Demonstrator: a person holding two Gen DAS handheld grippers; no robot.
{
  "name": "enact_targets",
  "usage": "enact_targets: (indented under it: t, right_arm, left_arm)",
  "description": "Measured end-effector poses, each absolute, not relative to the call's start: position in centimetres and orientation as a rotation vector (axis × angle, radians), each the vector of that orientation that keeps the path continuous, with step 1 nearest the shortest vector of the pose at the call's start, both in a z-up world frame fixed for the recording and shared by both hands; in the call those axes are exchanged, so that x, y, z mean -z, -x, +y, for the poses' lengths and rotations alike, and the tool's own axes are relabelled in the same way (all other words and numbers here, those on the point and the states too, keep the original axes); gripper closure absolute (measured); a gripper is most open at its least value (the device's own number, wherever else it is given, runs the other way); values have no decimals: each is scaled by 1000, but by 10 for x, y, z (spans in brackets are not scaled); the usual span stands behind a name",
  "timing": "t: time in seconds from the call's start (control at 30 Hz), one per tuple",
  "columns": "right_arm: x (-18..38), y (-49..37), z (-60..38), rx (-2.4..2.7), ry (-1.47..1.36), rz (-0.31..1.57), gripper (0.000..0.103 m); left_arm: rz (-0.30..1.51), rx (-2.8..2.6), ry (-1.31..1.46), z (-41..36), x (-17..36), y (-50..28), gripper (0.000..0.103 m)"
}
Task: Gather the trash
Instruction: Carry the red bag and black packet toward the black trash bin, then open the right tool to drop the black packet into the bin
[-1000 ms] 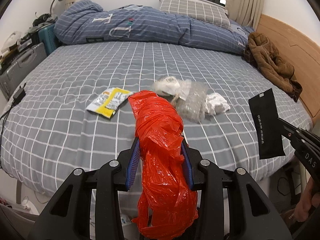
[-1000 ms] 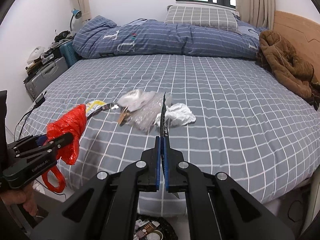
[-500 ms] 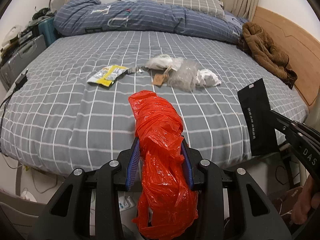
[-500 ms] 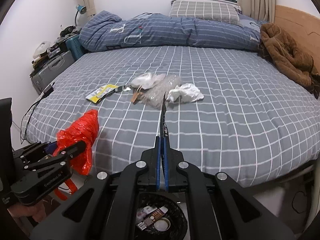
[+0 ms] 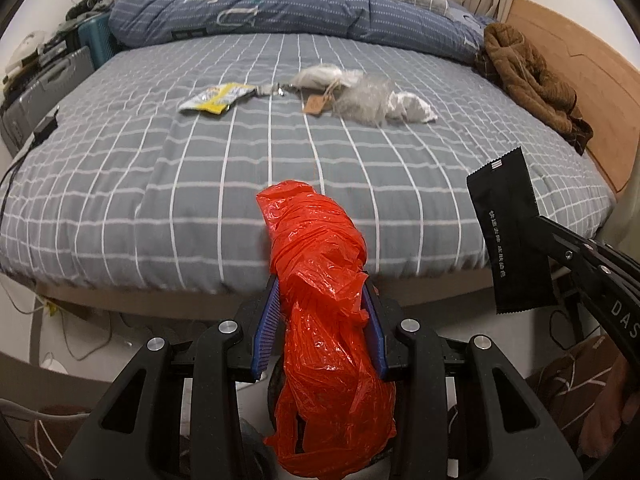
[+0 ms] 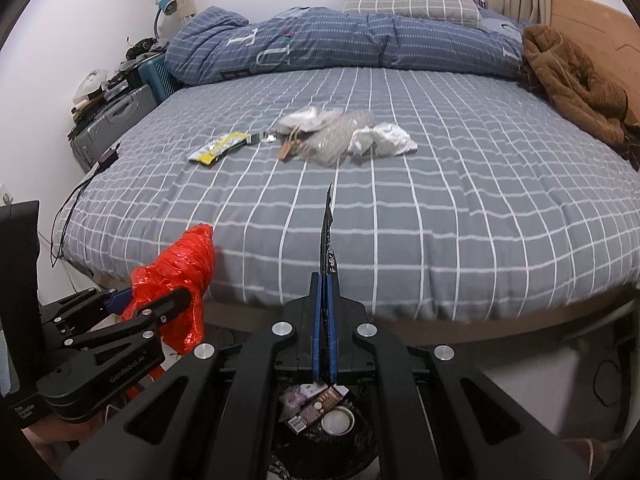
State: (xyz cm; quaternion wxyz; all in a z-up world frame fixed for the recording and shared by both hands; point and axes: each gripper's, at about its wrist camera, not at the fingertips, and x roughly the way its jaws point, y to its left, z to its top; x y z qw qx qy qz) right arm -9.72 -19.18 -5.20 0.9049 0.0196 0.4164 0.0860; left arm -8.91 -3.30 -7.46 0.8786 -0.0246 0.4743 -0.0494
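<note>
Left tongs (image 5: 320, 320) clamping red bag (image 5: 320, 280), bin (image 6: 320, 432) half hidden

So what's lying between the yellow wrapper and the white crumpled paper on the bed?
A brown tag, white wad and clear plastic, seen in both views.

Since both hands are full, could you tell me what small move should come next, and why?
Probably lower the right gripper and release the black wrapper: the trash bin, already holding rubbish, sits just below its fingers.
</note>
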Motion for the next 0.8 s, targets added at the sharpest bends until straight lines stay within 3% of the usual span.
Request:
enact_targets:
  t: [0.47, 0.8]
  right_arm:
    - [98, 131, -181, -172, -48, 979, 101]
    - [151, 146, -166, -202, -33, 1114, 101]
  left_arm:
    - [1066, 72, 73, -20, 105, 128, 66]
    - [1179, 50, 73, -7, 158, 145, 66]
